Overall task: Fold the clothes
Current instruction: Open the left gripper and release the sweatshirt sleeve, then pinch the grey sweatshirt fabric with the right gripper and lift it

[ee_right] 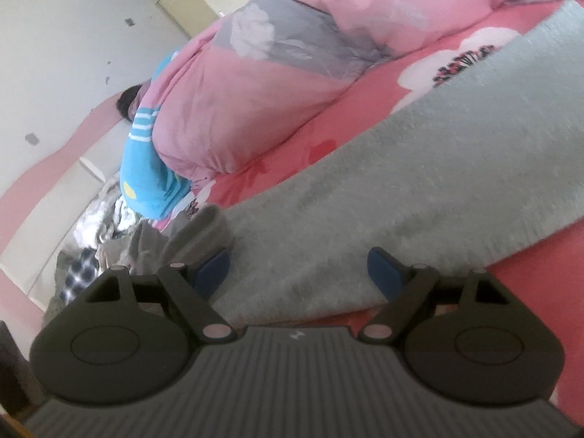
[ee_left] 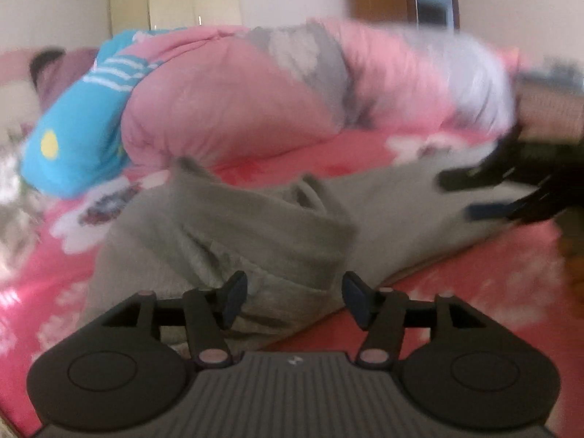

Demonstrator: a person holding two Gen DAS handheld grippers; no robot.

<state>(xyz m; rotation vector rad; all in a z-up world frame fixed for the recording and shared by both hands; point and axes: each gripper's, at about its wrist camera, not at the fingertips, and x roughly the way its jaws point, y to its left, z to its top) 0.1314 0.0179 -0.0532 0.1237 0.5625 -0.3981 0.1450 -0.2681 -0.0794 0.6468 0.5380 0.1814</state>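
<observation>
A soft grey fleece garment lies spread across the pink flower-printed bedsheet, rumpled into a thick fold just ahead of the left gripper. That gripper's jaws stand partly apart with bunched grey cloth between and under them; the blue pads do not press on it, so nothing is held. The right gripper hovers with its jaws wide over a flatter stretch of the same garment, also empty; in the left wrist view it shows at the far right, above the cloth.

Beyond both tools sits a puffy pink-and-grey quilt, with a turquoise striped cushion against its left end.

The risk, as I judge it, lies in the lump before the left gripper: closing there could catch several layers at once, so the fold comes out crooked or drags the whole garment along the sheet. The left view is blurred, so the exact edge is hard to pick out.
</observation>
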